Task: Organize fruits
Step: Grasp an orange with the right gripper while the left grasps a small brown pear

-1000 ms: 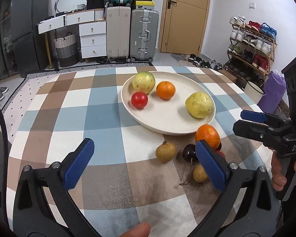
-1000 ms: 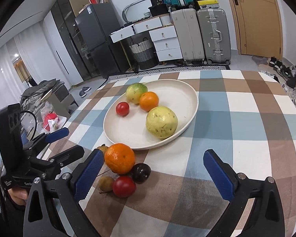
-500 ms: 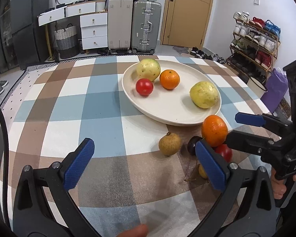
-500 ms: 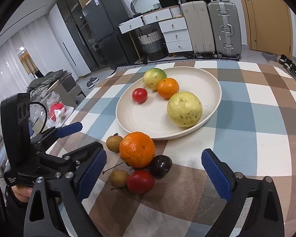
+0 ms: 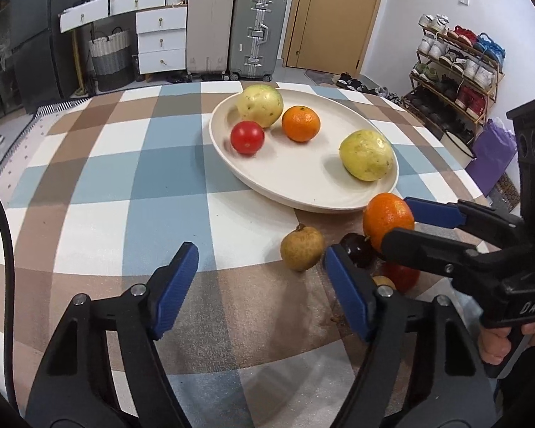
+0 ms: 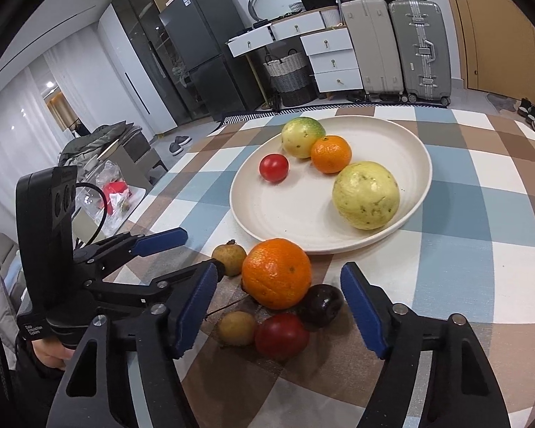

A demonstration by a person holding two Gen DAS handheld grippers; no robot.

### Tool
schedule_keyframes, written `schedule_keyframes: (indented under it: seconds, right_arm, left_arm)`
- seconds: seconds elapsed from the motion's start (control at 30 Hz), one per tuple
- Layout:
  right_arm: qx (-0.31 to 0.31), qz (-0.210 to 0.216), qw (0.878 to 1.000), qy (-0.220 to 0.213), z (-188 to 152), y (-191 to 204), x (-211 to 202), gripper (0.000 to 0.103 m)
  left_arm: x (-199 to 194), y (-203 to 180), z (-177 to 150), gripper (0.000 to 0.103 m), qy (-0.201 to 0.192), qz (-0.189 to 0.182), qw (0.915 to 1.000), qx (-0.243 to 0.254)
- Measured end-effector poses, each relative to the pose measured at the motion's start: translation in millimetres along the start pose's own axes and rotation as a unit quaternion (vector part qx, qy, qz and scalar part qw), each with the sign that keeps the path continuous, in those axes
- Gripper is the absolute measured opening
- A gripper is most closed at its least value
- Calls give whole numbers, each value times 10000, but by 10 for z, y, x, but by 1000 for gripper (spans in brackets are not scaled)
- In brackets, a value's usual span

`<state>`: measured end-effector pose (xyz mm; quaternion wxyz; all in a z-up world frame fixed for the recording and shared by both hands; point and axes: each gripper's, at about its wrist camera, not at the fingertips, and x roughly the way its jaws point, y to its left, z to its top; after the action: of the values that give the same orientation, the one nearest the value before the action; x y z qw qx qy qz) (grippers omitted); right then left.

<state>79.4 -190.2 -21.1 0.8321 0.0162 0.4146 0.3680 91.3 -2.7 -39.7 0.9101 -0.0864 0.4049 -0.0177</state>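
I see my right gripper [image 6: 280, 303] spread wide around a dimpled orange [image 6: 276, 273] lying on the checked cloth [image 5: 100, 178] beside the smooth cream plate [image 6: 267, 210]. My left gripper [image 5: 260, 285] gapes empty. Suitcases [image 6: 396, 42] line the wall.

I see a matt woven checked tablecloth [image 6: 481, 221] under a smooth, satin cream ceramic plate [image 6: 419, 182]. The orange [image 6: 276, 273] has dimpled, faintly shiny peel; the tomato [image 6: 281, 335] and plum [image 6: 319, 305] are glossy. My gripper pads [image 6: 362, 312] look ribbed blue rubber on matt black plastic.
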Motion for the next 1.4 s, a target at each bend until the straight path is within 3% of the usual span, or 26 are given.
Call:
schedule_keyframes:
  seconds: [0.27, 0.77, 0.9, 1.0, 1.1, 1.4]
  right_arm:
    - [-27, -52, 10000, -1, -16, 22, 17, 54]
    - [-29, -18, 10000, -3, 4, -25, 32, 53]
    - [-143, -19, 9999, 5, 0, 26, 42, 53]
    - [-261, -21, 9997, 2, -9, 73, 51, 46]
    - [-290, -60, 9996, 16, -18, 77, 57, 40]
    - [-108, 62, 9997, -224, -23, 10, -57, 39]
  left_arm:
    - [120, -51, 16, 69, 189, -246, 9995, -38]
    - [169, -14, 50, 66, 188, -378, 9990, -155]
    - [163, -15, 52, 43, 191, -736, 9970, -144]
    - [149, -43, 49, 25, 193, -804, 9966, -64]
    - [139, -49, 39, 25, 174, -801, 9966, -71]
    - [37, -29, 43, 24, -57, -603, 9981, -83]
